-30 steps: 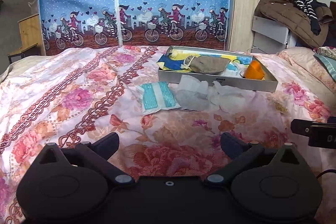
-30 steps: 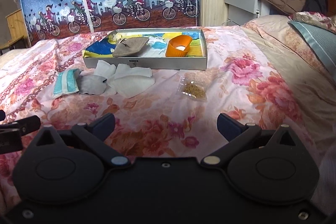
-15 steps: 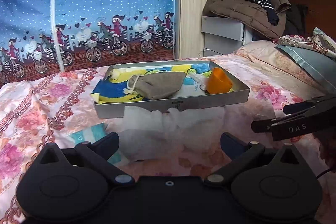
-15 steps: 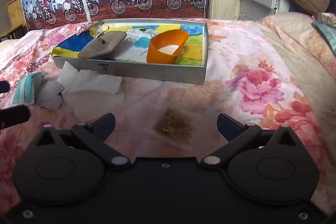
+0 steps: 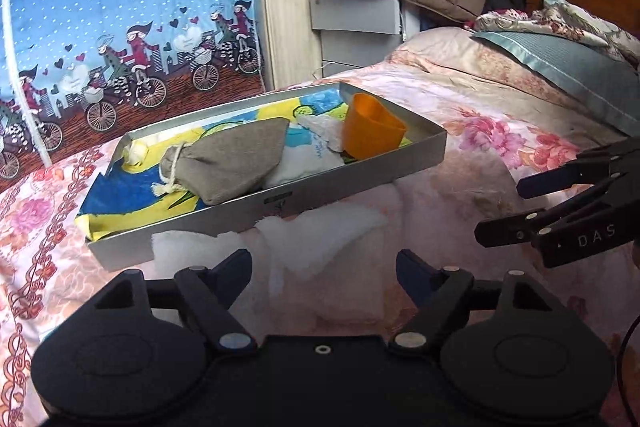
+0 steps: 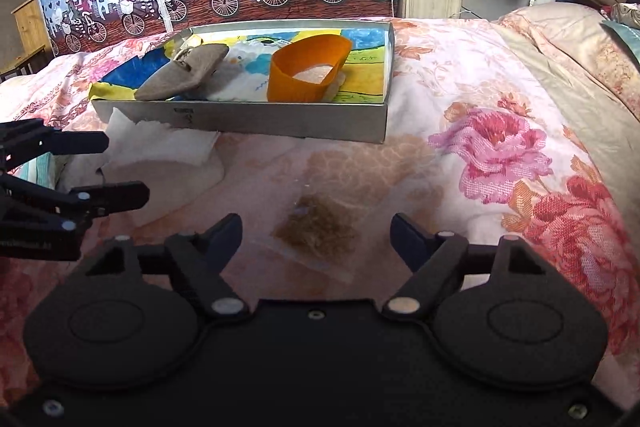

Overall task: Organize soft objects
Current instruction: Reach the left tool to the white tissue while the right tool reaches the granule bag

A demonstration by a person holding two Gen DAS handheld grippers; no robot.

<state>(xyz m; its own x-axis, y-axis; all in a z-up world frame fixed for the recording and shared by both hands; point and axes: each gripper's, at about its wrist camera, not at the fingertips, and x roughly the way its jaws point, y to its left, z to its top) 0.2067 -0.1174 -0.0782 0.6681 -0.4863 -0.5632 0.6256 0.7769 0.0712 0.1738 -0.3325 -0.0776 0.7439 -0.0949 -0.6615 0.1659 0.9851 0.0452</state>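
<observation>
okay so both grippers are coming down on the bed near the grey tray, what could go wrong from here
1. The clear packet of brown bits lies flat on the bedspread between the closing right gripper fingers; they may pinch the cover too.
2. The white tissue is partly tucked under the tray; the closing left gripper could tear it or nudge the tray.

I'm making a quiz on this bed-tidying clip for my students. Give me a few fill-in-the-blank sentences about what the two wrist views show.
1. The grey drawstring pouch lies inside the metal ____.
2. The soft cup in the tray is coloured ____.
3. The clear packet of brown bits lies on the bedspread between the fingers of the ____ gripper, whose jaws are closing.
4. The white tissues lie ahead of the left gripper, ____ the tray.

Missing words: tray; orange; right; outside
</observation>
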